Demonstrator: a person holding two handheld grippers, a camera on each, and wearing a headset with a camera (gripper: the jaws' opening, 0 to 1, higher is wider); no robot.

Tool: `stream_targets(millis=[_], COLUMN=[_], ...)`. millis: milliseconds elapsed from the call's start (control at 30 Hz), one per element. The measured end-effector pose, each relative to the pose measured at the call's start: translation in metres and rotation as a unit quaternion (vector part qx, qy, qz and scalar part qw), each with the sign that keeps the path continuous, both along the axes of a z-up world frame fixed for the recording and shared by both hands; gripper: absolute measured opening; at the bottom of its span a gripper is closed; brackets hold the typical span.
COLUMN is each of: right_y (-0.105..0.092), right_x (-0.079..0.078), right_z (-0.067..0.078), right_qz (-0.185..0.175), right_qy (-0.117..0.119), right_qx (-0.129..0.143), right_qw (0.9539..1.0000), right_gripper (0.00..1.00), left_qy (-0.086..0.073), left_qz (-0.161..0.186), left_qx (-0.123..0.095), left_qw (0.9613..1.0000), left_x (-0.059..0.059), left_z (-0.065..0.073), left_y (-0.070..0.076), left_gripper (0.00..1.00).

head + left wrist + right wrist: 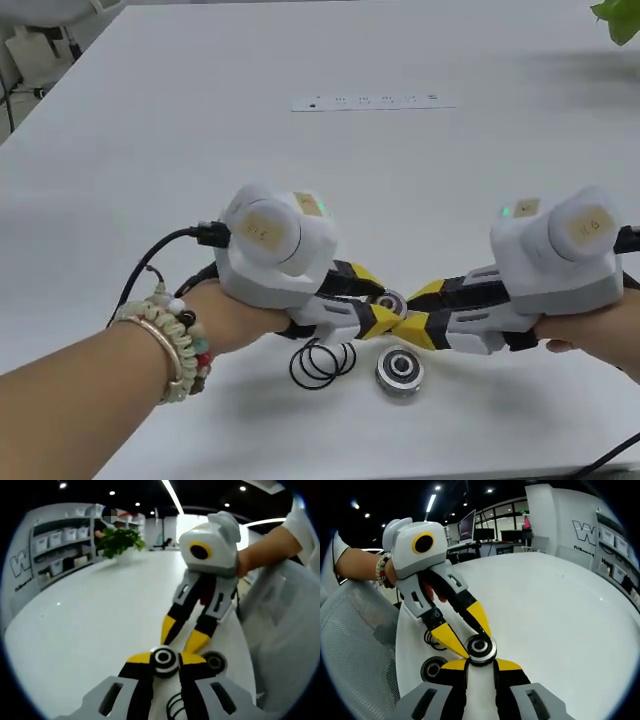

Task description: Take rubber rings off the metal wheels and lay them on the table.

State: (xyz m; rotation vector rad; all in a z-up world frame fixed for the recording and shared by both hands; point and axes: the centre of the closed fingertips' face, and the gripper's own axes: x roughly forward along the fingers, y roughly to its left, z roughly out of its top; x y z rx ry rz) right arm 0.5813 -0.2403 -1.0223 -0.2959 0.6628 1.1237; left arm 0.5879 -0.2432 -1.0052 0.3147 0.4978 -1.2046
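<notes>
Head view: the left tongs (376, 300) and the right tongs (415, 312) meet tip to tip above the near part of the white desk (200, 150), with a metal wheel (388, 300) held up between them. In the left gripper view that wheel sits squarely between the left tongs' yellow tips, which are clenched on its rim. The right tongs reach in from the far side with their two fingers slightly parted and their ends at the wheel; I cannot tell whether they are grasping it. On the desk just below lie loose black rubber rings (322, 362), overlapping one another, and beside them a second wheel (399, 370) lies flat. A white power strip (372, 102) lies further back on the desk, and green plant leaves (620, 18) show at the far corner.
</notes>
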Motion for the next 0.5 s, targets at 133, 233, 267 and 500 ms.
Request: stream_targets(millis=[133, 233, 267, 500], right_y=[-0.002, -0.0042, -0.0044, -0.0101], right_x=[-0.0009, -0.001, -0.001, 0.0038], right_z=[-0.0007, -0.0016, -0.0017, -0.0043], right_qz=[0.008, 0.01, 0.009, -0.042], right_qy=[-0.007, -0.009, -0.008, 0.025], right_qx=[-0.009, -0.014, -0.014, -0.027], right_qw=[0.9999, 0.9998, 0.9998, 0.9984], right_gripper=[0.13, 0.06, 0.05, 0.0], left_qy=[-0.002, -0.002, -0.003, -0.003], left_qz=[0.017, 0.017, 0.018, 0.02], left_qx=[-0.009, -0.012, -0.012, -0.015], left_qw=[0.9998, 0.9998, 0.9998, 0.9997], left_x=[0.0037, 0.0024, 0.0021, 0.0011], left_z=[0.0012, 0.0021, 0.0023, 0.0038], left_y=[0.0014, 0.003, 0.0027, 0.0036], left_gripper=[0.15, 0.15, 0.15, 0.14])
